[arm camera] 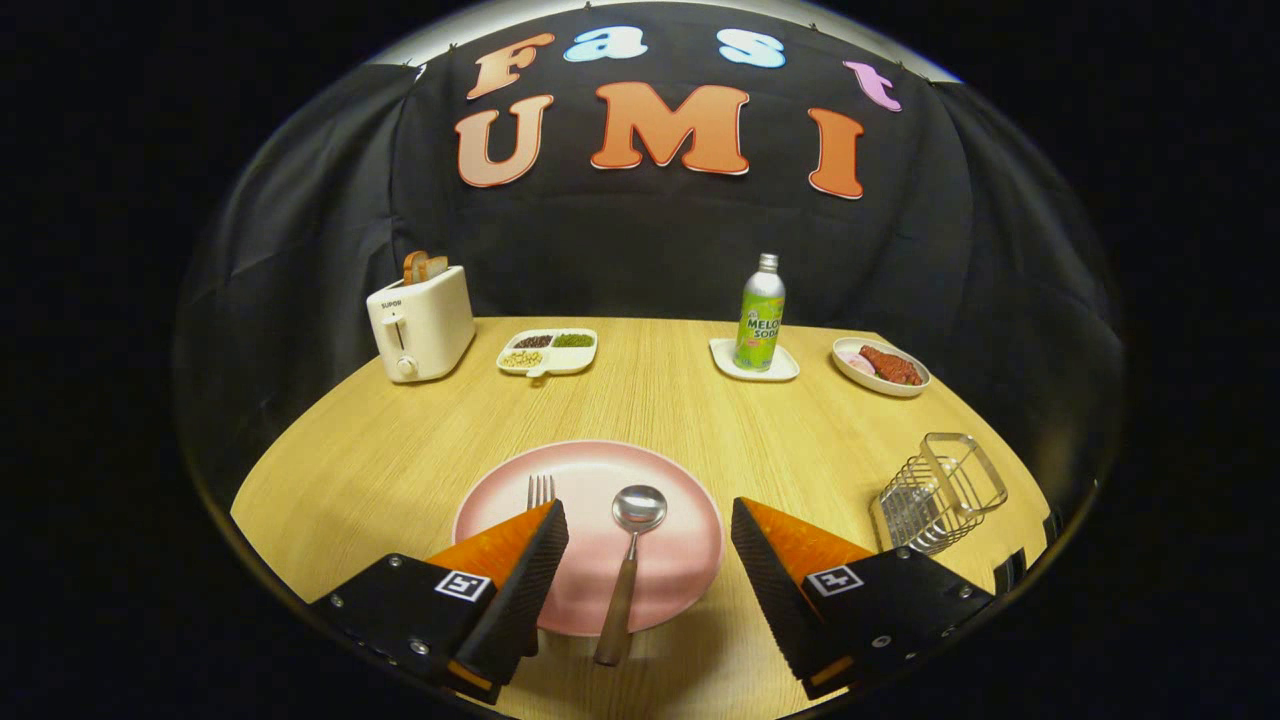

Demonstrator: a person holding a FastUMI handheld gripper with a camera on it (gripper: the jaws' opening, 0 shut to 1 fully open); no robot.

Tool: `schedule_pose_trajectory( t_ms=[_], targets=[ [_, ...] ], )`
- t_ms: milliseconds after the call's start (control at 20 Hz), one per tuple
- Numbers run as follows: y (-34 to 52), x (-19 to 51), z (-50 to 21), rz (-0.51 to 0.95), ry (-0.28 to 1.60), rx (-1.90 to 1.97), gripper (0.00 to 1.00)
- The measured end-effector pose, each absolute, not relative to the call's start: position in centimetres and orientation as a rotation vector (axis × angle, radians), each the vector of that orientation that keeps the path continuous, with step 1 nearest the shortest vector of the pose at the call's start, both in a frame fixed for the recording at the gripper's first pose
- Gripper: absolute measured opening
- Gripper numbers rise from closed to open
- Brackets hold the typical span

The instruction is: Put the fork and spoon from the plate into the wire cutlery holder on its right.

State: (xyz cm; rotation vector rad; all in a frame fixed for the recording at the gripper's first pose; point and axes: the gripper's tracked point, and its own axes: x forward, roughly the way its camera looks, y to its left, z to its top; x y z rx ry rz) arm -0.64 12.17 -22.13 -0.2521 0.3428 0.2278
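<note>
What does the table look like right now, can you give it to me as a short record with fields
gripper: gripper open, fingers either side of the spoon, holding nothing
spoon: spoon on the pink plate, bowl away from the gripper, handle past the near rim
fork: fork on the plate, tines showing beyond the left finger
holder: wire cutlery holder right of the plate, looks empty
far side: toaster, divided dish, soda bottle, food plate
</note>
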Motion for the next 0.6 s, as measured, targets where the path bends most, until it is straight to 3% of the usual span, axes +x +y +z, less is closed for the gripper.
schedule_pose_trajectory(
  t_ms=[250,600],
  targets=[
    [12.4,-0.9,-24.8,0.243,0.407,-0.262,0.92],
    [12.4,-0.3,-27.0,0.236,0.468,-0.282,0.52]
  ],
)
